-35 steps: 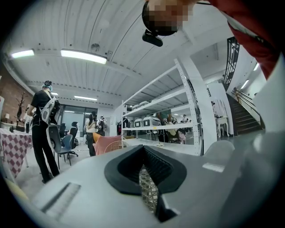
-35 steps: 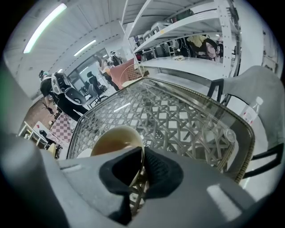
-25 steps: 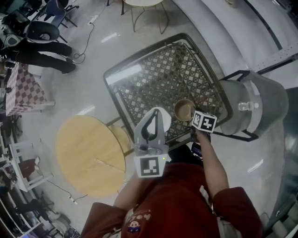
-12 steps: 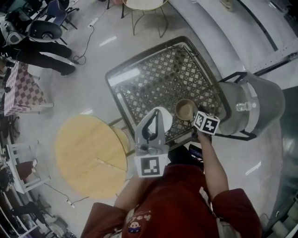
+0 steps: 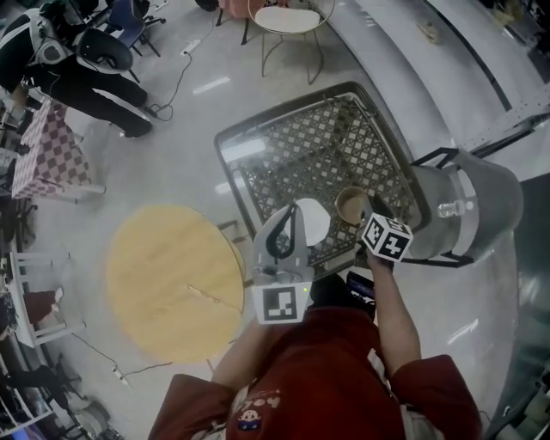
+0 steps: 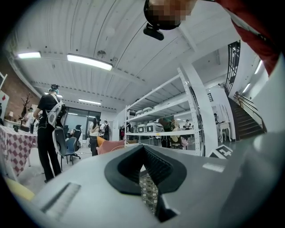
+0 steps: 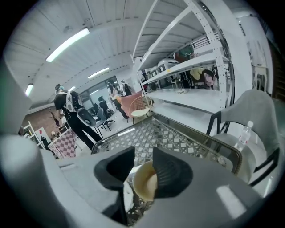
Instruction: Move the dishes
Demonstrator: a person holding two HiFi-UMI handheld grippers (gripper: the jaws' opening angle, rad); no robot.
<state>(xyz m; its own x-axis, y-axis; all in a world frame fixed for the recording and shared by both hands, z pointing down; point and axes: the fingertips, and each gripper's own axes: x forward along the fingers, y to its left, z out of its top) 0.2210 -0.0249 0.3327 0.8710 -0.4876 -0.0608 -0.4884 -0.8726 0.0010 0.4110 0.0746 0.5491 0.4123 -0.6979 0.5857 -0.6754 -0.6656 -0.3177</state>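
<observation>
A tan bowl (image 5: 351,206) sits on the lattice-top glass table (image 5: 301,142), near its front edge. A white plate (image 5: 314,220) lies just left of the bowl. My right gripper (image 5: 371,216) hangs above the bowl. In the right gripper view its jaws (image 7: 140,153) have just been opening. They stand apart, and the bowl (image 7: 144,180) shows below through the gap, untouched. My left gripper (image 5: 288,215) is held level in front of the plate and hides part of it. Its jaws (image 6: 143,149) are shut with nothing between them.
A round wooden table (image 5: 172,279) stands to the left. A grey chair (image 5: 468,202) with a clear bottle on it stands at the glass table's right. A white chair (image 5: 288,21) and a person in black (image 5: 86,82) are farther back.
My right gripper has risen from the bowl, which stays on the table. My left gripper has shifted a little, and more of the white plate shows.
</observation>
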